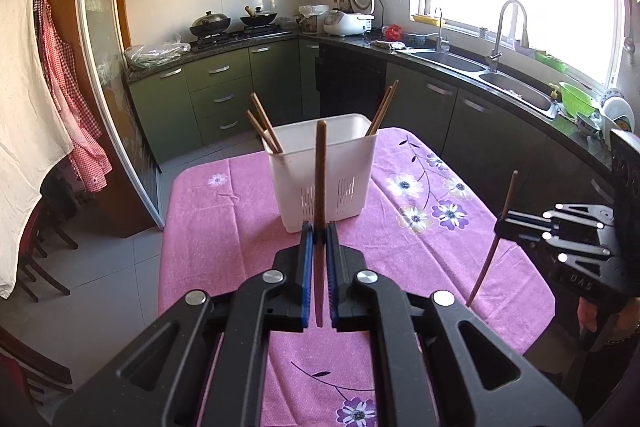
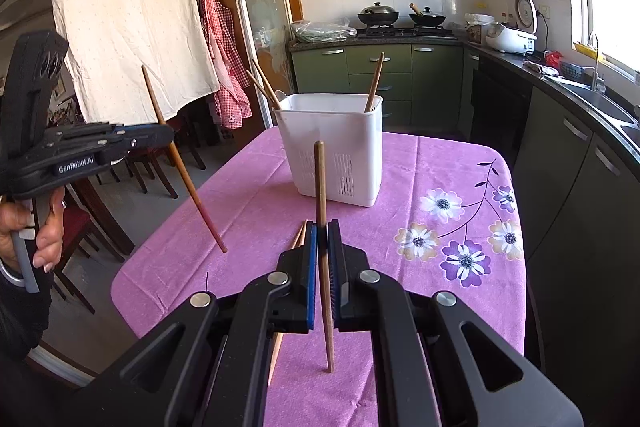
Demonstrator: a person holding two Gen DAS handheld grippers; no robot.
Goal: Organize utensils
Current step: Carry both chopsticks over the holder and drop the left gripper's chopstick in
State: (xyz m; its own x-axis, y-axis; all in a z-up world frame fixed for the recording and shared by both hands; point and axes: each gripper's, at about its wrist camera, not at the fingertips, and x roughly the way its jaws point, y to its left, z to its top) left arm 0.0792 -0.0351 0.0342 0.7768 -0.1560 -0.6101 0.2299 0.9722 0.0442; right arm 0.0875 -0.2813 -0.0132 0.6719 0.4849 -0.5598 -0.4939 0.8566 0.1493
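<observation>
Both grippers' fingers clenching one brown wooden chopstick each: left gripper (image 1: 319, 227), right gripper (image 2: 322, 227). Step: carrying to white slotted plastic basket (image 1: 324, 179); next: tipping ends above basket rim, releasing.

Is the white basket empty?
No, the white basket already has brown chopsticks sticking up out of it, leaning against its corners.

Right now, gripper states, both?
Left gripper: closed on a chopstick.
Right gripper: closed on another chopstick.
</observation>
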